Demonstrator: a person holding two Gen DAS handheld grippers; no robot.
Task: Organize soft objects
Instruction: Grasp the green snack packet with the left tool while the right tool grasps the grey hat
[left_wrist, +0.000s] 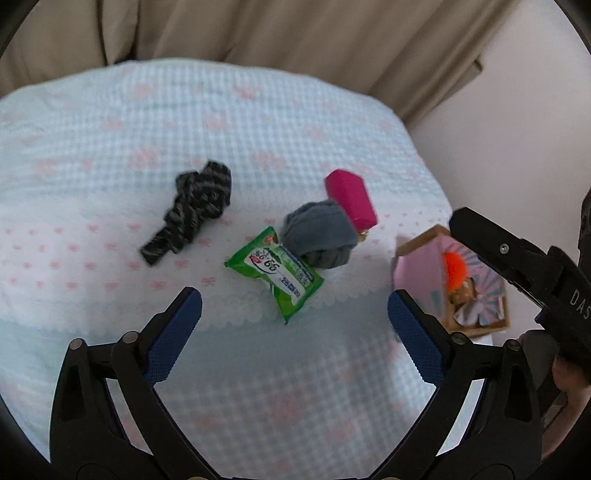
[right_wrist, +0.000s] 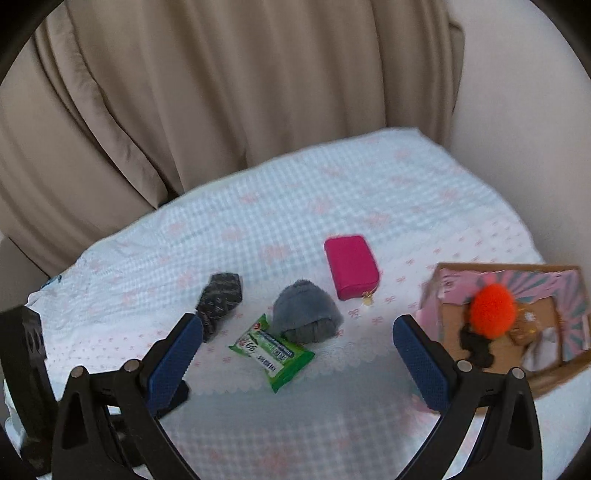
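Four loose things lay on the checked bedspread (right_wrist: 295, 206) — one dark patterned cloth (left_wrist: 192, 210), one grey knit hat (left_wrist: 319, 232), one green wipes pack (left_wrist: 275, 275), one pink pouch (left_wrist: 351, 197). One cardboard box (right_wrist: 554, 365) held an orange pom-pom (right_wrist: 493, 310). The left gripper (left_wrist: 295, 317) and right gripper (right_wrist: 297, 343) hung wide open, empty — nothing blocked either.
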